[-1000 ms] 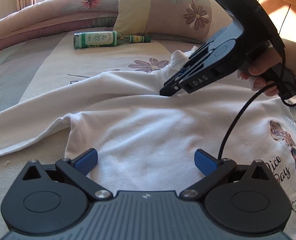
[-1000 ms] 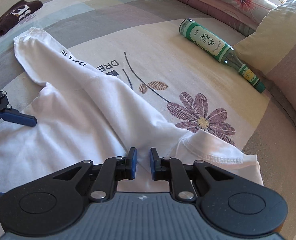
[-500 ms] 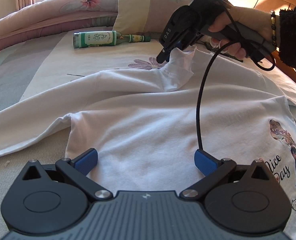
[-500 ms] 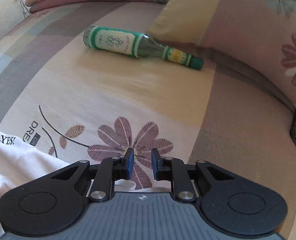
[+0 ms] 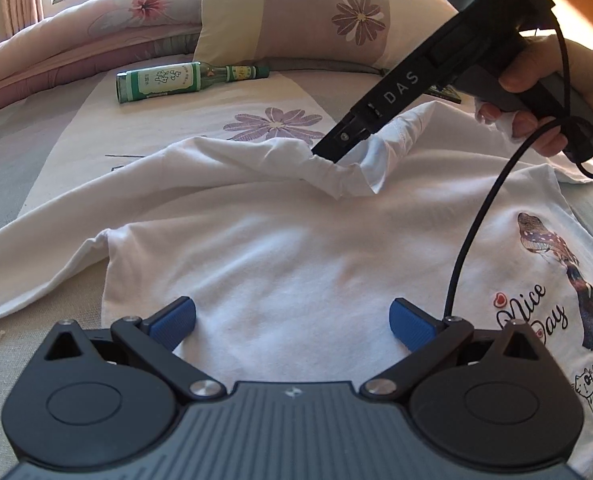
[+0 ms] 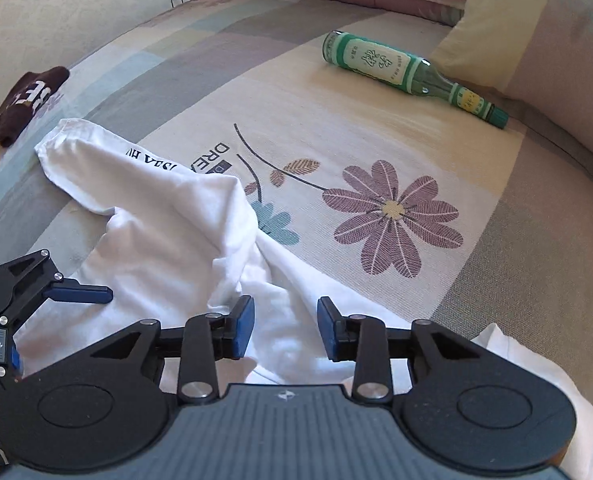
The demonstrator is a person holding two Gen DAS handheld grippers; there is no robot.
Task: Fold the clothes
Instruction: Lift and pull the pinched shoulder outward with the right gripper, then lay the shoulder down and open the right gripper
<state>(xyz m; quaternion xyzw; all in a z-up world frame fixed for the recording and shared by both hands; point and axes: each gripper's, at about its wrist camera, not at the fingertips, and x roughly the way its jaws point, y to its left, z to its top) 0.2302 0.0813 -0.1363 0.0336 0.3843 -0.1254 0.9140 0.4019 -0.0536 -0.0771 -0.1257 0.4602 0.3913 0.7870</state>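
Note:
A white long-sleeved shirt (image 5: 280, 256) with a "Nice Day" print lies spread on the bed. My left gripper (image 5: 292, 322) hovers low over its near part, open wide, with nothing between the blue pads. A hand (image 5: 544, 80) holds my right gripper (image 5: 336, 150), whose tip rests at a bunched ridge of cloth (image 5: 352, 178) on the shirt's far side. In the right wrist view my right gripper (image 6: 286, 328) is open, with white cloth lying under and between its fingers. One sleeve (image 6: 108, 168) trails off to the left. The left gripper (image 6: 36, 292) shows at that view's left edge.
A green glass bottle (image 5: 176, 80) (image 6: 400, 72) lies on the flowered bedspread (image 6: 392, 208) beyond the shirt. A large pillow (image 5: 316, 12) and a folded pink quilt (image 5: 96, 32) stand behind it. A dark brown garment (image 6: 24, 100) sits at the bed's far left.
Half a second ago the right gripper was shut and lifted the cloth toward the pillow. It has come back down onto the shirt and its fingers have parted. The left gripper has stayed put.

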